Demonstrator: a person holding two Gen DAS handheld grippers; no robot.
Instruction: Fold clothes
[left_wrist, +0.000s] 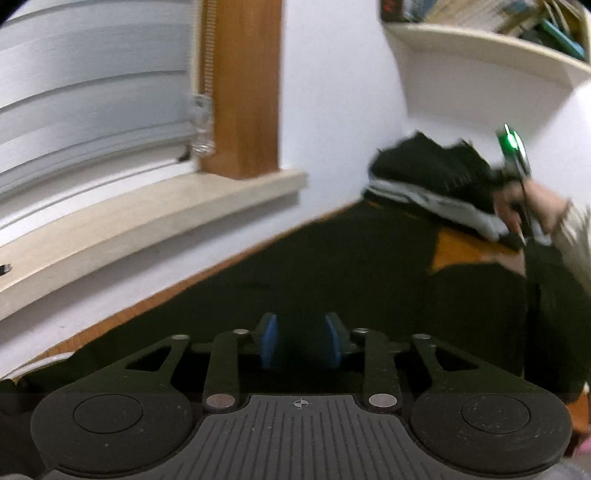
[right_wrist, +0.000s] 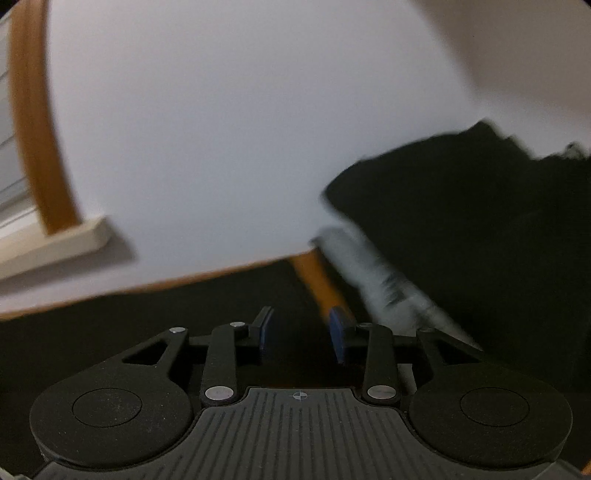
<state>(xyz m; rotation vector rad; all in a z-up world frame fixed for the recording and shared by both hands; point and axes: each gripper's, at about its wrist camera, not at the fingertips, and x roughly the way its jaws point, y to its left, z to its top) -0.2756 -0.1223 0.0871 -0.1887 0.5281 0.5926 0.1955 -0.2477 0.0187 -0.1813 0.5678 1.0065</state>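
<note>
Left tool (left_wrist: 301, 341): blue pads (left_wrist: 269, 341) apart, nothing between them, hovering over dark garment (left_wrist: 332, 266) spread flat on wooden bench (left_wrist: 465, 249). Garment covering most of bench surface, reaching to far edge along white wall (left_wrist: 332, 92); bare wood showing only in a gap toward far right. Right tool (right_wrist: 301, 336): pads apart, empty, above same dark cloth. Stack of folded clothes (left_wrist: 432, 177), black over white, at far right corner of bench against wall. Hand (left_wrist: 524, 203) gripping right tool seen in left wrist view beside stack. Window sill (left_wrist: 155, 210) and blind (left_wrist: 92, 92) at left; shelf (left_wrist: 480, 40) upper right. Both views motion-blurred.
</note>
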